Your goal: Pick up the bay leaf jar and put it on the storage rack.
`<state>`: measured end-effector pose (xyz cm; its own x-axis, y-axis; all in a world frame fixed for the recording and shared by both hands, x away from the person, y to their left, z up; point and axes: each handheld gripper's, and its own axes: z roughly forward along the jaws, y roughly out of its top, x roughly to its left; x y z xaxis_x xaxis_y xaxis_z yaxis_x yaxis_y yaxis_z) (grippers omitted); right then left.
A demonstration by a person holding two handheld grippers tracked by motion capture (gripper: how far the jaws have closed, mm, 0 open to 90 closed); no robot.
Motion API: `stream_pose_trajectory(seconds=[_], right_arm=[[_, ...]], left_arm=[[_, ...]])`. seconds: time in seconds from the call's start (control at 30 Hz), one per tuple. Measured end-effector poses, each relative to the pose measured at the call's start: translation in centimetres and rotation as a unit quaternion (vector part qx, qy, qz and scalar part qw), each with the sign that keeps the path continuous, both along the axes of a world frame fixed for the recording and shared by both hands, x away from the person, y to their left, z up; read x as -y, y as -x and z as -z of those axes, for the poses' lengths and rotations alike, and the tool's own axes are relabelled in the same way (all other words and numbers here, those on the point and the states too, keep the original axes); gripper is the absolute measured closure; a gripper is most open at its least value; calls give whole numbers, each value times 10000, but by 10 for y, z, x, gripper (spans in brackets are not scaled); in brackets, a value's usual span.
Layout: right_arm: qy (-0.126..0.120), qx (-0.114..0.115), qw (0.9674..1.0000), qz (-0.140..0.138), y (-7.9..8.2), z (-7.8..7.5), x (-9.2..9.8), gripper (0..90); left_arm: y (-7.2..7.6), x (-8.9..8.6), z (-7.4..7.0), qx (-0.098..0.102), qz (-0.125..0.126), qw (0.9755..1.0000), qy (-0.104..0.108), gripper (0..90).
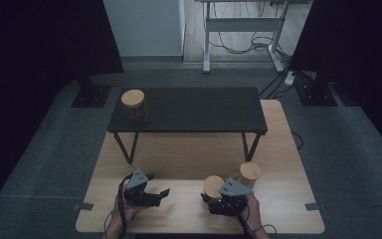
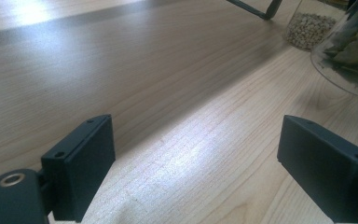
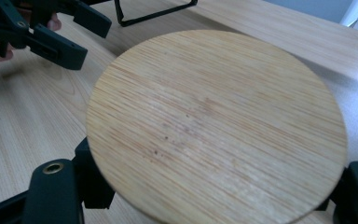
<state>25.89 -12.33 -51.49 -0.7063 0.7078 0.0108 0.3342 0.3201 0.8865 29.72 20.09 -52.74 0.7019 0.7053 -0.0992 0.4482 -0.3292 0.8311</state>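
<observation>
Room dim overall. Grey carpet floor point(image 1: 40, 164). Light wooden table point(image 1: 189, 154) at centre; a low black bench-like stand point(image 1: 189, 109) sits on its far half on thin black legs. Dark curtains or panels, hard to tell which, point(image 1: 35, 45) flank both sides on black bases. Behind: pale wall panel point(image 1: 144, 27), white desk frame point(image 1: 243, 25), loose cables point(image 1: 243, 42) on a wood-coloured floor.

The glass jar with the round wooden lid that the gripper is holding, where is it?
In the high view, the lidded glass jar sits at the near right of the light wooden table, between the right gripper's jaws, beside another wooden-lidded jar.
</observation>
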Motion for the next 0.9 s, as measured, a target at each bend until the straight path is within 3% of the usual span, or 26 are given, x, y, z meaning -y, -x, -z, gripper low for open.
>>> stream_pose_trajectory(seconds=[0.9], right_arm=[[-60, 154, 9997, -176, -5, -30, 1, 247]], left_arm=[[0, 1, 0, -14, 39, 10000, 44, 108]])
